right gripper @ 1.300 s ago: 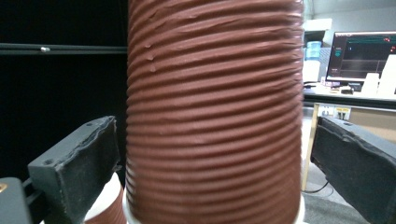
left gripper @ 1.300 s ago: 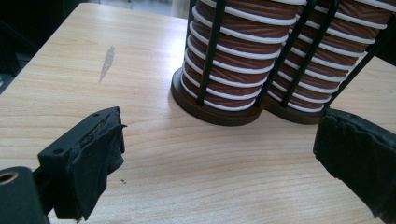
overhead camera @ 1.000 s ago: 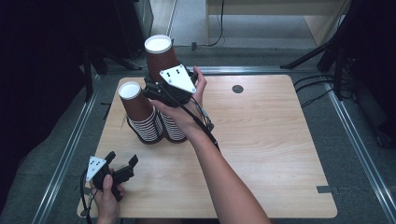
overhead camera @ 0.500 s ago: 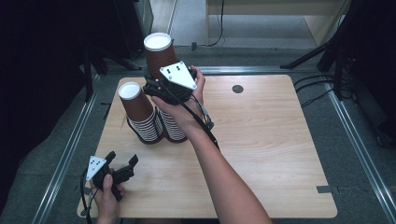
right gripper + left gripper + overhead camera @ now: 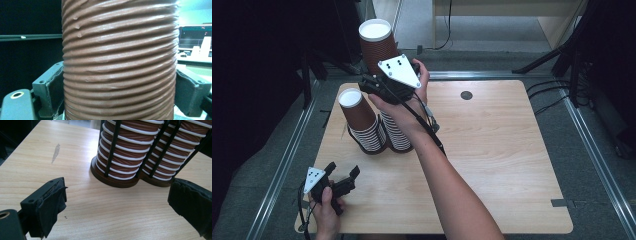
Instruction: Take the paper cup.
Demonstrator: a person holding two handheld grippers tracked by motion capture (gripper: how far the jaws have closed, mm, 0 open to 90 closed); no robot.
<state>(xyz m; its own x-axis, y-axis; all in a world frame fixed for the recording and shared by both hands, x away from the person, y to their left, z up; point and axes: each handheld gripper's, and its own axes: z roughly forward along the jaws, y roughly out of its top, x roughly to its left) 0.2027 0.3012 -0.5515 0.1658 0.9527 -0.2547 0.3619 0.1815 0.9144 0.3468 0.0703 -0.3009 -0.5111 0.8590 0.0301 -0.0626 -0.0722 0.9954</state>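
While raised above the right-hand cup stack [image 5: 396, 131], right tongs [image 5: 384, 80] clamped on ribbed brown cup [image 5: 378, 45]; left tongs [image 5: 343, 178] gaping wide, low over surface [image 5: 502, 150].

A light wooden table [image 5: 512, 165] bears a black cup rack [image 5: 362, 148] holding stacked cups

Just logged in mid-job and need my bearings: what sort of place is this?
Probably a lab or test workshop, not a café: a bare wooden table edged by metal rails, loose cables on grey floor, and stacked paper cups in a black rack.
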